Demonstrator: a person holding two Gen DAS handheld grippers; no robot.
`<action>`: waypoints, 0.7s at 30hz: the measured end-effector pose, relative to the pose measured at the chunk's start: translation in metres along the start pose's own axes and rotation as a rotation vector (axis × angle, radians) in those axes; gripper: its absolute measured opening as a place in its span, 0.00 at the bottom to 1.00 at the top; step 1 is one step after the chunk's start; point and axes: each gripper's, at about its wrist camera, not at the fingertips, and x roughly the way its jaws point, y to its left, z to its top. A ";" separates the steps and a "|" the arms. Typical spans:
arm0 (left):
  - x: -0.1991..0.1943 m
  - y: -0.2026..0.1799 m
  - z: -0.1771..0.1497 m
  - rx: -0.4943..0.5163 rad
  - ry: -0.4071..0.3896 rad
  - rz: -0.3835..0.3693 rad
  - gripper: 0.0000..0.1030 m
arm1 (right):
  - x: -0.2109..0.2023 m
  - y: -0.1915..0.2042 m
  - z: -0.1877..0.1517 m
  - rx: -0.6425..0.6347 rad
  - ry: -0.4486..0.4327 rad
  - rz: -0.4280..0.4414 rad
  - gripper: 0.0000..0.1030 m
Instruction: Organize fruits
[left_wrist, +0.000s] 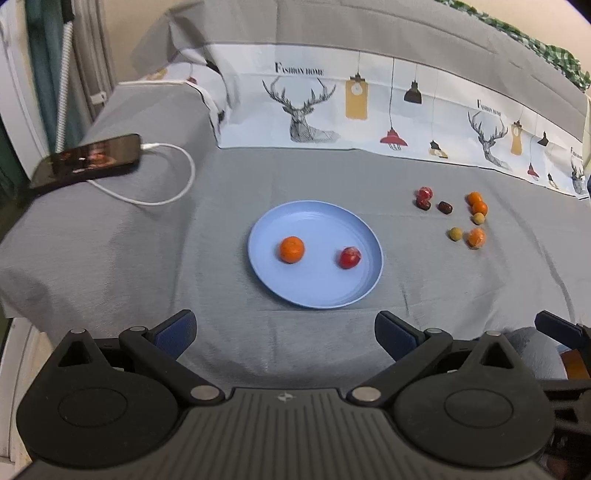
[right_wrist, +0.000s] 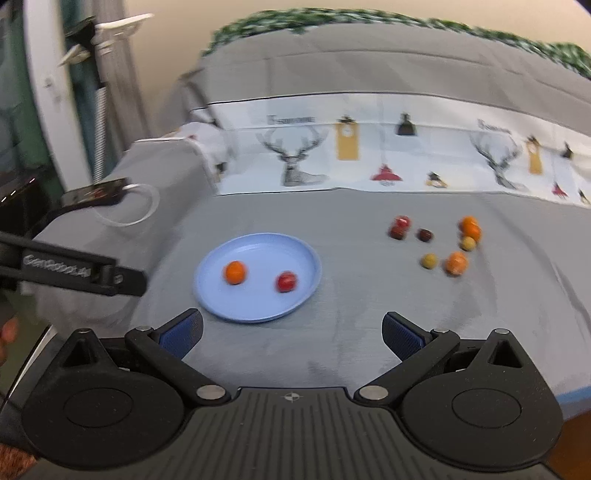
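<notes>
Two fruits sit on the blue plate (left_wrist: 258, 236) right now: an orange (left_wrist: 291, 249) on its left half and a red fruit (left_wrist: 349, 257) on its right half, well apart from each other. To the right of the plate, on the grey-covered surface (left_wrist: 221, 184), a loose cluster waits: three small oranges (left_wrist: 476, 237), two yellow-green fruits (left_wrist: 455, 233), two dark dates (left_wrist: 445, 207) and another red fruit (left_wrist: 424, 192). Both tongs are empty. The left tongs (left_wrist: 284, 334) hang wide open just in front of the plate; the right tongs (right_wrist: 291, 332) are spread just as wide, also on the near side of the plate, and that view is blurred. Looks like a between-picks moment, with sorting onto the plate under way and most fruit to go. The next move should mean reaching to the cluster right of the plate and closing gently on one fruit; they roll easily. Off to the plate's left, a phone (left_wrist: 86, 160) lies on a charging cable (left_wrist: 177, 173).
</notes>
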 end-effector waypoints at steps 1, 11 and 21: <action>0.006 -0.003 0.005 -0.001 0.013 -0.006 1.00 | 0.004 -0.007 0.001 0.022 0.000 -0.024 0.99; 0.078 -0.067 0.072 0.063 0.053 -0.054 1.00 | 0.062 -0.103 0.007 0.217 0.027 -0.282 0.99; 0.218 -0.167 0.140 0.203 0.067 -0.182 1.00 | 0.174 -0.186 0.025 0.256 0.032 -0.483 0.99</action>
